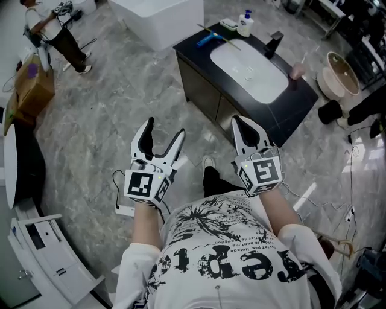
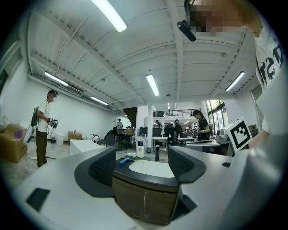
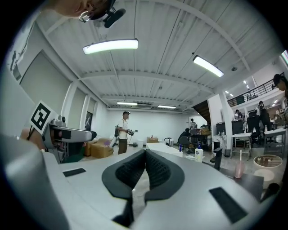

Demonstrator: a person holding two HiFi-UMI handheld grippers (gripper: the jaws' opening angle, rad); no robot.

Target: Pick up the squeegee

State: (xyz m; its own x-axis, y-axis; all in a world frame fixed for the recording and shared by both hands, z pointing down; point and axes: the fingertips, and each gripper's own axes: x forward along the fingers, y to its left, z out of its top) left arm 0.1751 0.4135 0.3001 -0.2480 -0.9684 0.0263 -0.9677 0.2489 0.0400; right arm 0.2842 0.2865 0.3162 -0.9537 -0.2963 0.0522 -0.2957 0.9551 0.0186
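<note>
The squeegee (image 1: pixel 208 39), with a blue handle, lies on the far left corner of a black vanity counter (image 1: pixel 301 96) beside a white sink (image 1: pixel 247 72). In the left gripper view the squeegee (image 2: pixel 123 161) is a small blue shape on the counter top, far ahead. My left gripper (image 1: pixel 164 128) is held level over the floor, short of the vanity, open with nothing between its fingers (image 2: pixel 143 164). My right gripper (image 1: pixel 241 124) is beside it, nearer the vanity's front corner. Its pads meet, shut on nothing (image 3: pixel 145 155).
On the counter stand a white soap bottle (image 1: pixel 244 25), a black faucet (image 1: pixel 274 43) and a pink cup (image 1: pixel 297 70). A white tub (image 1: pixel 160 18) is behind the vanity. A cardboard box (image 1: pixel 33 84) and a standing person (image 1: pixel 54 33) are at far left; a beige basin (image 1: pixel 341 75) at right.
</note>
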